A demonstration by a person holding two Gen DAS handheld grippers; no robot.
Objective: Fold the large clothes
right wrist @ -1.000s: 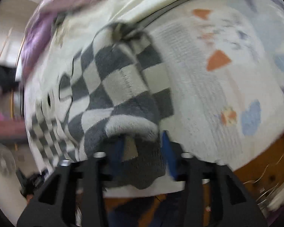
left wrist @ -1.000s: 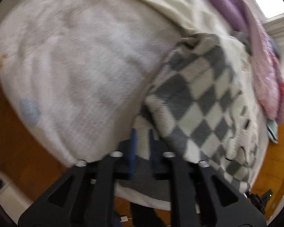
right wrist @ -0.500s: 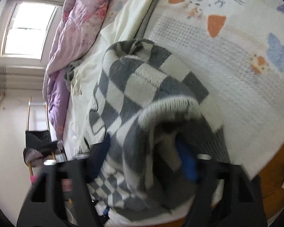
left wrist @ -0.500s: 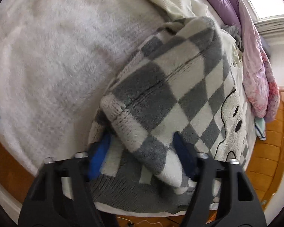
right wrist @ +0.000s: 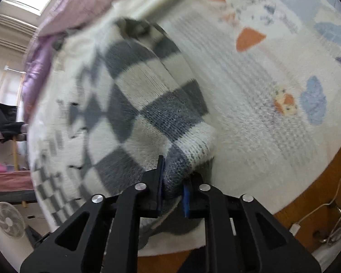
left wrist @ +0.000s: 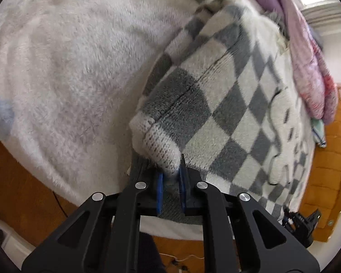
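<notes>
Now my left claw (left wrist: 171,179) is clamped tight on a near corner of the checked sweater (left wrist: 227,104), which lies on the bed (left wrist: 68,68) and runs away ahead and to that claw's right. My right claw (right wrist: 172,188) is closing on the other near corner, knit bunched between its pads, with the sweater's length stretching ahead and to its left.

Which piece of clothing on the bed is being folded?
On the bed's fluffy white blanket lies a thick knitted sweater, pinched by the left gripper and right gripper. Its grey-and-white checks distinguish it from the pink quilt behind.
</notes>
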